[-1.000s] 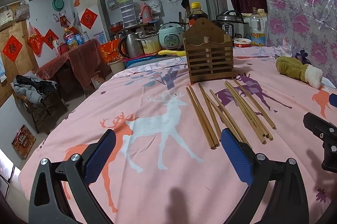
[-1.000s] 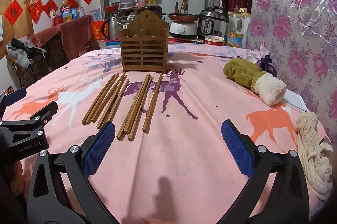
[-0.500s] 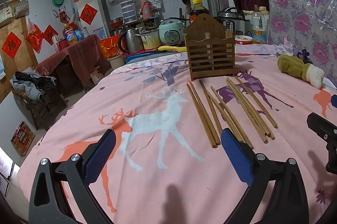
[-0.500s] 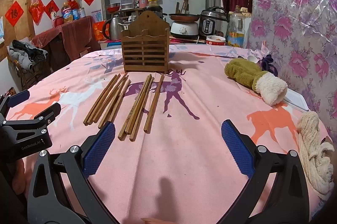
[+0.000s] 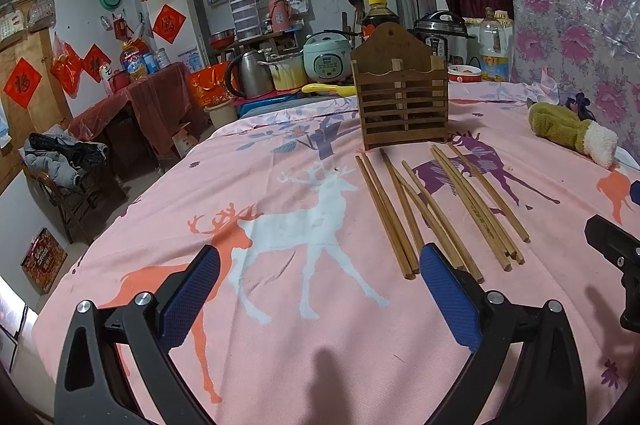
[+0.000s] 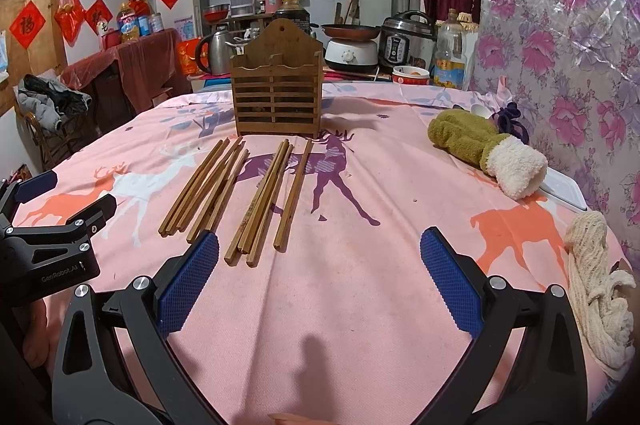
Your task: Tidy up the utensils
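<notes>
Wooden chopsticks (image 6: 240, 193) lie loose in two groups ahead of the right claw (image 6: 320, 275), before a slatted holder (image 6: 277, 97). Both claws, left (image 5: 320, 291) included, gape empty.

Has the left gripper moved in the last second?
Yes, slightly. In its view the holder and chopsticks sit a little lower, so the left gripper tilted up or eased back.

My table's pink deer cloth (image 6: 360, 305) carries loose chopsticks (image 6: 256, 193) mid-table, a wooden holder (image 6: 276, 97) toward its far edge, a green mitt (image 6: 480, 145) and a cream rag (image 6: 592, 285) along its right edge.
</notes>
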Available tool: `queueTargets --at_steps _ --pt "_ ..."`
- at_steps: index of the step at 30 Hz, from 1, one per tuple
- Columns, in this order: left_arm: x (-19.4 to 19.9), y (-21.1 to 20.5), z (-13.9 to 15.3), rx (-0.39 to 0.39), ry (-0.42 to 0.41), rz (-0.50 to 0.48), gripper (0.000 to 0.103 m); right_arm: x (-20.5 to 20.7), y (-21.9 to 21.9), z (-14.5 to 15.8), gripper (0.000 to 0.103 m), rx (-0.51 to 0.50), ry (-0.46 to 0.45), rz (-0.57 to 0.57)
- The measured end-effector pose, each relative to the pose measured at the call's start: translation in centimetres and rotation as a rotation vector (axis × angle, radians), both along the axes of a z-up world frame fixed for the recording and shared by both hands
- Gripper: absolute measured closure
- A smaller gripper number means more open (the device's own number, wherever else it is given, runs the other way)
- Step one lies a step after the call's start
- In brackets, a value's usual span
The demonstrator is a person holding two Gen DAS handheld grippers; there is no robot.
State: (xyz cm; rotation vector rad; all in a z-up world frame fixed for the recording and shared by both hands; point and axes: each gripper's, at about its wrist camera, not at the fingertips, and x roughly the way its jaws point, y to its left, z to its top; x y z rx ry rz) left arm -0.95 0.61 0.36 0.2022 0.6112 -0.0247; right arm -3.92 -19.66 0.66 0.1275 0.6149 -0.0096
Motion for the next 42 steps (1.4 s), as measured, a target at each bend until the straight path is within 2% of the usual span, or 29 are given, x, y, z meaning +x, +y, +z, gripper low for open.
queueTargets --at_steps 29,36,42 --pt "0.1 0.1 -0.4 0.002 0.015 -0.011 0.005 0.1 0.1 0.0 0.006 -0.005 0.005 0.004" --pt "1.8 -0.3 -1.6 0.005 0.149 -0.060 0.005 0.7 0.2 -0.5 0.006 0.013 0.043 0.025" --pt "3.5 0.8 -2.7 -0.087 0.294 -0.086 0.005 2.0 -0.4 -1.1 0.006 0.050 0.127 0.042"
